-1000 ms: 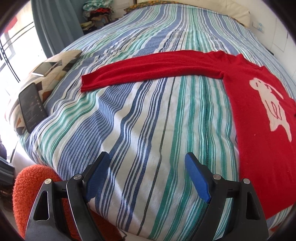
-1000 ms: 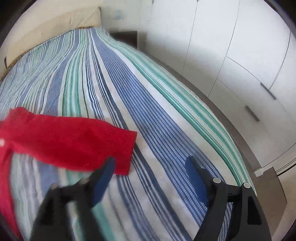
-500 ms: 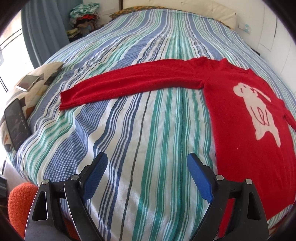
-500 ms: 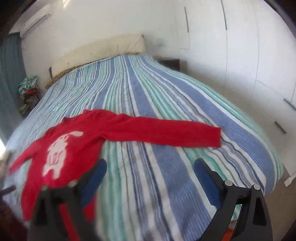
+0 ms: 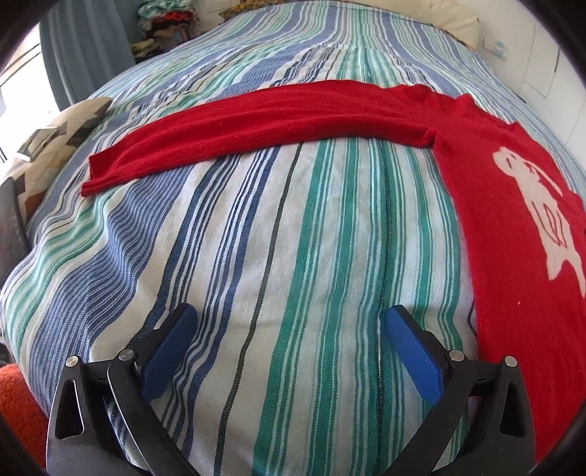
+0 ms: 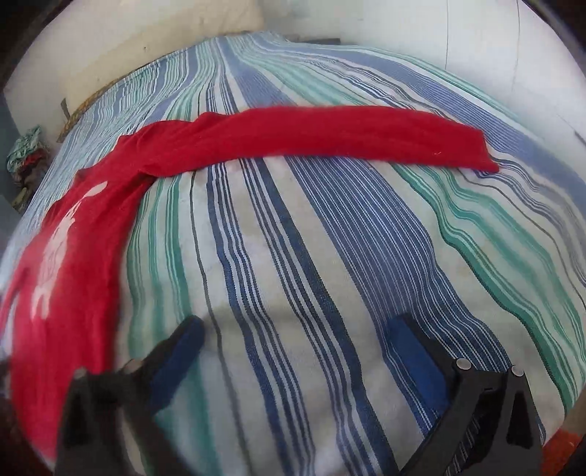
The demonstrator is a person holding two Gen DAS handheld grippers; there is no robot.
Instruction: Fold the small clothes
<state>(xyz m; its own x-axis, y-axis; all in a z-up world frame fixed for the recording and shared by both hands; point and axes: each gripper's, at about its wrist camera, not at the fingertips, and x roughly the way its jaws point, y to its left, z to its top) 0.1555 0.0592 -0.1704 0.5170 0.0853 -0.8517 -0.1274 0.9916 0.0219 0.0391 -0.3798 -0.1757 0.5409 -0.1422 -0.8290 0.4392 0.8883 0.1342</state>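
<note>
A red sweater [image 5: 505, 234] with a white animal figure lies flat on the striped bedspread [image 5: 293, 256]. One sleeve [image 5: 256, 124] stretches left across the bed in the left wrist view. The other sleeve [image 6: 348, 135] stretches right in the right wrist view, with the sweater body [image 6: 69, 263] at the left edge. My left gripper [image 5: 289, 318] hovers over bare bedspread left of the sweater's body; its jaws are opening with nothing between them. My right gripper [image 6: 296, 329] hangs over bare bedspread right of the body, jaws opening too, also empty.
A patterned cushion [image 5: 66, 135] with a phone [image 5: 34, 142] on it lies at the bed's left side. A pile of clothes [image 5: 164, 22] sits in the far corner. White wardrobe doors [image 6: 531, 73] stand beyond the bed's right edge. Something orange and fuzzy [image 5: 18, 402] lies below the bed's edge.
Both grippers' jaws have spread wider. The right gripper swung from the sleeve's cuff to the bedspread nearer the sweater's body. The left gripper came down closer to the bed.
</note>
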